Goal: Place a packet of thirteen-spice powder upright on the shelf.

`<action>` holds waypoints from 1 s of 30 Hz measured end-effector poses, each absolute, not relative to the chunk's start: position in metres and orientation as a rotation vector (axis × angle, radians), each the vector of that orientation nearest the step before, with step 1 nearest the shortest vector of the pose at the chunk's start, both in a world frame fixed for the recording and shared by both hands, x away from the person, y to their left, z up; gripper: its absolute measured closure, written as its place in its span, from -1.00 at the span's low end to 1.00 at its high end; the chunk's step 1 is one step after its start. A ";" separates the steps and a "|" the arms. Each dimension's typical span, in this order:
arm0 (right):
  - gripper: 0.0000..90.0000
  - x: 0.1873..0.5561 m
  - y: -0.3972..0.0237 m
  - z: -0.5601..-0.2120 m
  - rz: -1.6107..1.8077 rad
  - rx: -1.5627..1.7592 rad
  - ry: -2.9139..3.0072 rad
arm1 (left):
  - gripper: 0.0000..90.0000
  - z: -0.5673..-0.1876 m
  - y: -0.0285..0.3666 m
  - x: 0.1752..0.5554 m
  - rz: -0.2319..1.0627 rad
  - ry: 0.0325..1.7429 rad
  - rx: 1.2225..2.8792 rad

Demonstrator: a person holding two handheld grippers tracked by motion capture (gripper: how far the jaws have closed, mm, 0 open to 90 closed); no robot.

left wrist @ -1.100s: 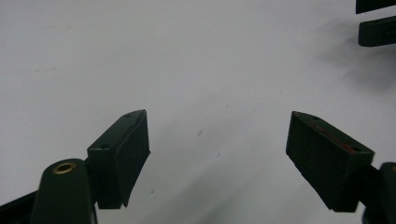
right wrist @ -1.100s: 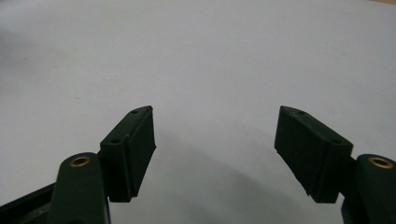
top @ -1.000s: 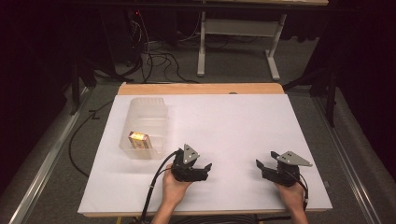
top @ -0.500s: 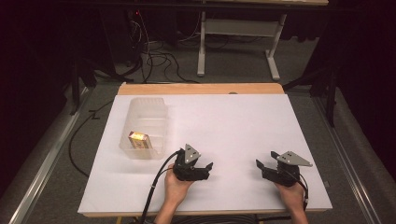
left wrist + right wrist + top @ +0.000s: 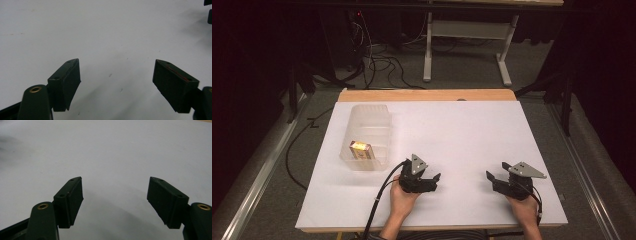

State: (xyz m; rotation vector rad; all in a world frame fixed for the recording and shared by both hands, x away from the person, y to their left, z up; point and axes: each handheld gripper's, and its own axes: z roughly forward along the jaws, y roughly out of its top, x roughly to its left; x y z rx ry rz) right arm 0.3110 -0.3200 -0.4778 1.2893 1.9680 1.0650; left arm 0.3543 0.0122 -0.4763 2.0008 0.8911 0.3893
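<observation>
White paper covers the worktop [image 5: 472,135], and both grippers rest near its near edge with nothing between their jaws. The left gripper [image 5: 432,181] has its jaws spread, having just closed slightly, over bare paper. The right gripper [image 5: 493,179] sits well to the right, jaws also spread and empty. A small yellow box [image 5: 360,148] lies inside the clear plastic bin [image 5: 384,131] at the left of the worktop, toward the bin's near end. From the left gripper the box lies to the far left, quite near; from the right gripper it is well apart, across the worktop. The left hand [image 5: 402,200] is plainly the nearer one. The box's long axis seems to run roughly left to right, slightly skewed, so a reach would likely come down over the bin's near wall.
</observation>
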 end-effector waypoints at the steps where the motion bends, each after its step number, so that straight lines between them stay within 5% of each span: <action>1: -0.35 0.311 -0.320 -0.478 1.065 1.289 1.968 | -0.50 -0.477 0.012 0.355 0.391 0.893 2.000; 30: -0.35 0.311 -0.320 -0.478 1.066 1.285 1.964 | -0.51 -0.482 0.016 0.351 0.466 0.902 1.912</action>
